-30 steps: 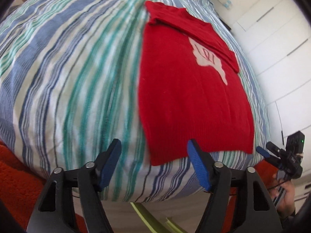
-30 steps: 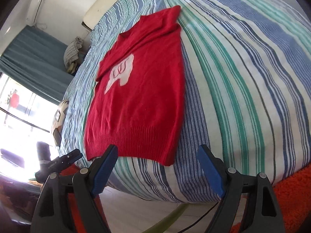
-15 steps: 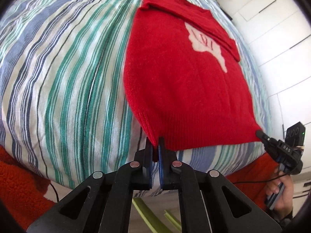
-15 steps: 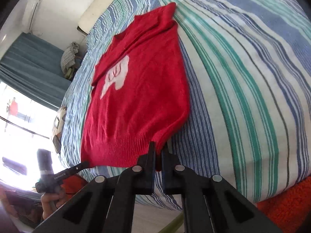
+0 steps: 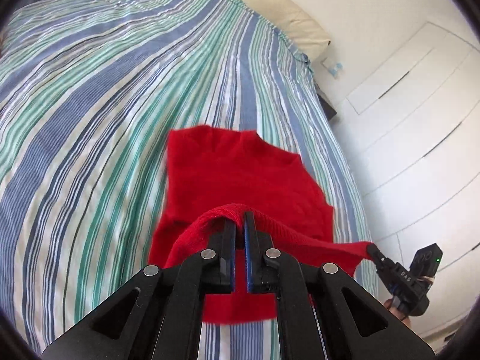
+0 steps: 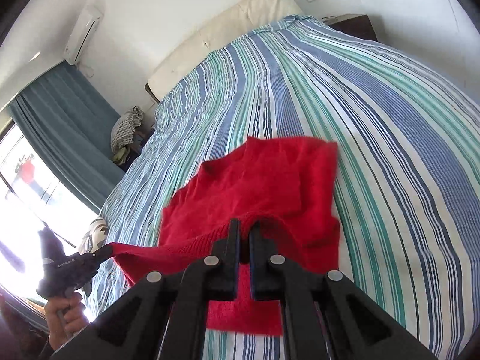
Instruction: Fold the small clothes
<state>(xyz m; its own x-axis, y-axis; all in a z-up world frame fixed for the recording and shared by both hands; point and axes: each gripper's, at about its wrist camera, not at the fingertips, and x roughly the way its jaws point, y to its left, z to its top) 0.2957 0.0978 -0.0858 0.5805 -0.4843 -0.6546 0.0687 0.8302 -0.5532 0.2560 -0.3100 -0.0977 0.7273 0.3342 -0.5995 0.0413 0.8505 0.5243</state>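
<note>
While both tools pinch the ribbed hem of a small red sweater (image 5: 240, 177), a person carries that bottom edge up and over the garment on a striped bed (image 5: 120, 90). The left gripper (image 5: 238, 225) has its jaws clamped on one hem corner, the knit bunched over the fingertips; the right gripper (image 6: 244, 229) is likewise closed on the other corner, and the hem hangs in a shallow sag between the two. Each tool shows at the edge of the other's view, held in a hand (image 6: 64, 315).

The sweater lies toward the foot edge of the bed, near the side that faces the white wardrobe doors (image 5: 420, 120). Its neck end rests flat on the sheet, its lower half is lifted and doubling back, and a strip of red is still on the sheet below the jaws.

The knit looks light, soft and limp, with no stiffness of its own: it will drape wherever it is unsupported and cling a little to the cotton sheet. The thicker ribbed hem gives the surest hold, and the two corners are the right places to take it, kept level and taut so the fold lands square. A cream headboard (image 6: 240, 30) and a blue curtain (image 6: 60, 120) stand beyond.
</note>
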